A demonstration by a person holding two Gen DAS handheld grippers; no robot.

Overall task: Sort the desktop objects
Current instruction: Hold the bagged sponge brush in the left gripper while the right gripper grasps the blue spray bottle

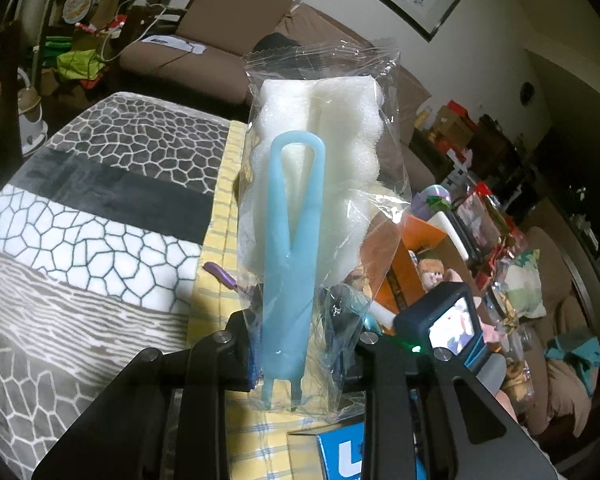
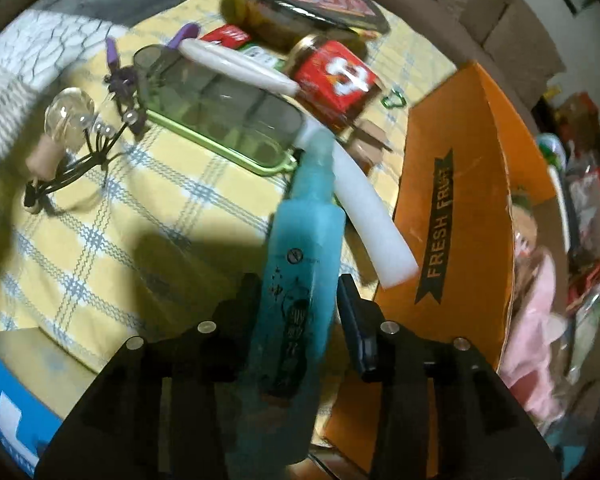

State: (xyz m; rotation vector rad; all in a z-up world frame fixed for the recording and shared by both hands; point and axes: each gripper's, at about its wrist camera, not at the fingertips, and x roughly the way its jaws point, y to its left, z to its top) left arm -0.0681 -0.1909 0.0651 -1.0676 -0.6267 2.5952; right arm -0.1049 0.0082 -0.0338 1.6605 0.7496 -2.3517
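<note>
Nearby, orange box [image 2: 460, 184] beside right gripper [image 2: 300, 292] clamping blue bottle [image 2: 304, 240], left gripper [image 1: 296, 344] clamping bagged sponge brush [image 1: 296, 208]

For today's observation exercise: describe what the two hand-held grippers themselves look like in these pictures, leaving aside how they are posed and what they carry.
The left gripper is matte black, with angular flat linkage plates joined by round silver pins. The right gripper has the same black plates and silver pins, and dark blue pads on its fingers. From the left wrist view, the right one also carries a small dark camera block with a lit screen and a green light. No cables or sleeves show.
</note>
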